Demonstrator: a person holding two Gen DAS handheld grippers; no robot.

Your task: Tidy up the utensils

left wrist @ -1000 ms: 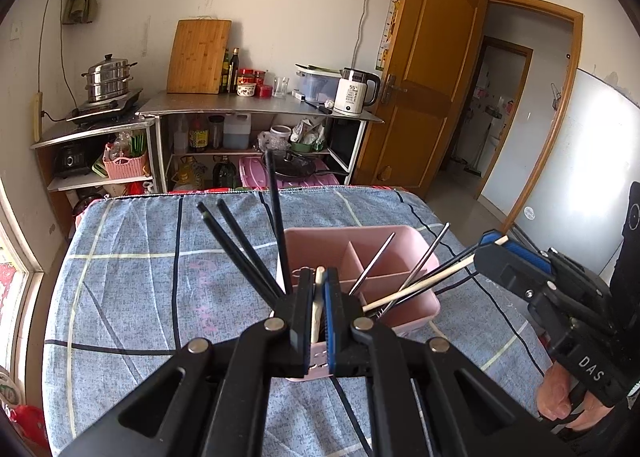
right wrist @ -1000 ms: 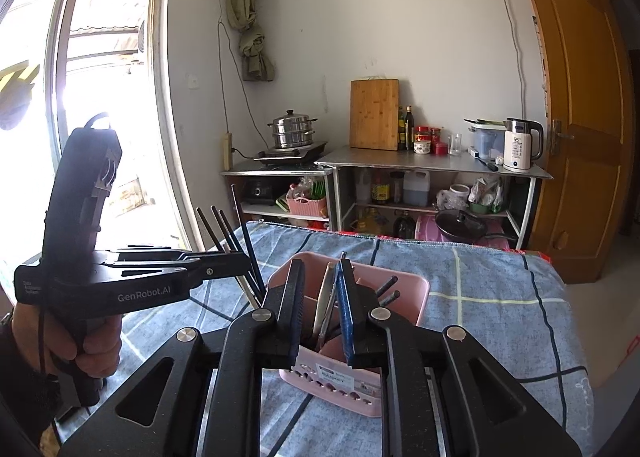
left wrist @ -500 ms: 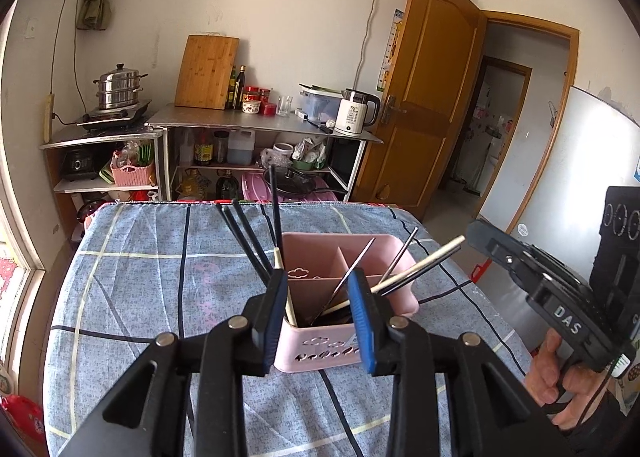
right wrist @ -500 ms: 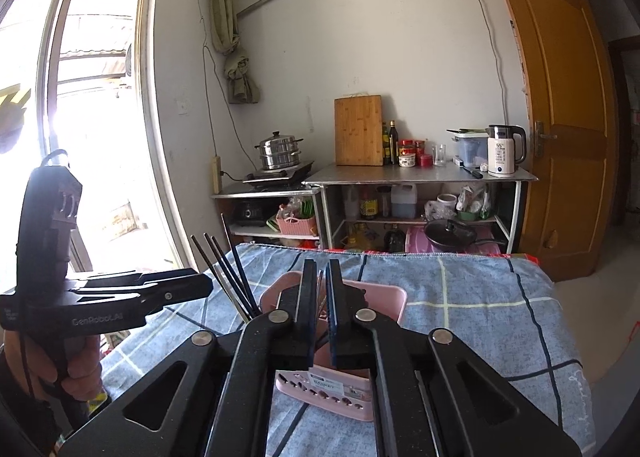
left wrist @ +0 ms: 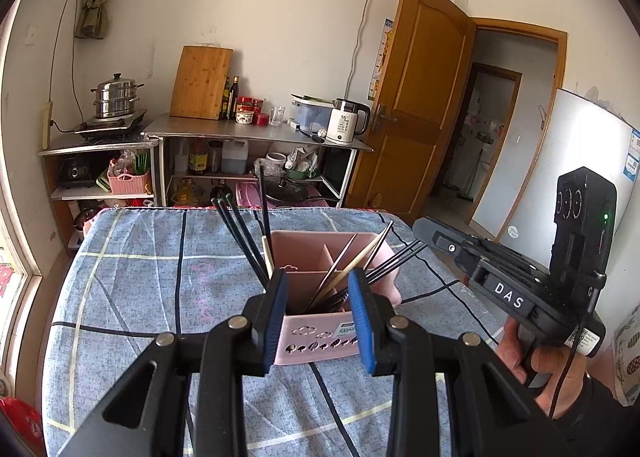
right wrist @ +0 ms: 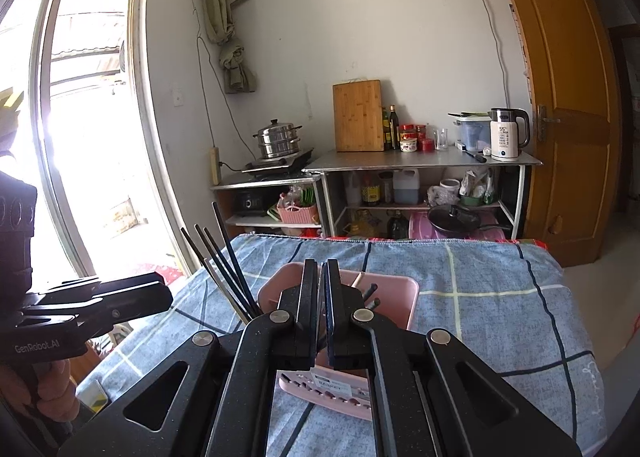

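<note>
Left wrist view: the left gripper [left wrist: 318, 313] stands with jaws apart and empty, directly before the pink caddy [left wrist: 320, 331] on the worktop [left wrist: 140, 277]. Black chopsticks [left wrist: 240, 241] lean up and away to the left from the caddy's left compartment; metal ones [left wrist: 340, 269] lean right. The right gripper [right wrist: 323, 297] has its jaws together, apparently on a thin utensil (contact not clearly visible), above the caddy's near edge.

We read "DAS" in white letters on the side of the right hand-held gripper [left wrist: 416, 226]. "GenRobot.AI" is printed on the body of the left hand-held gripper [right wrist: 162, 294]. The white electric kettle [right wrist: 506, 134] shows "55" on its front.
</note>
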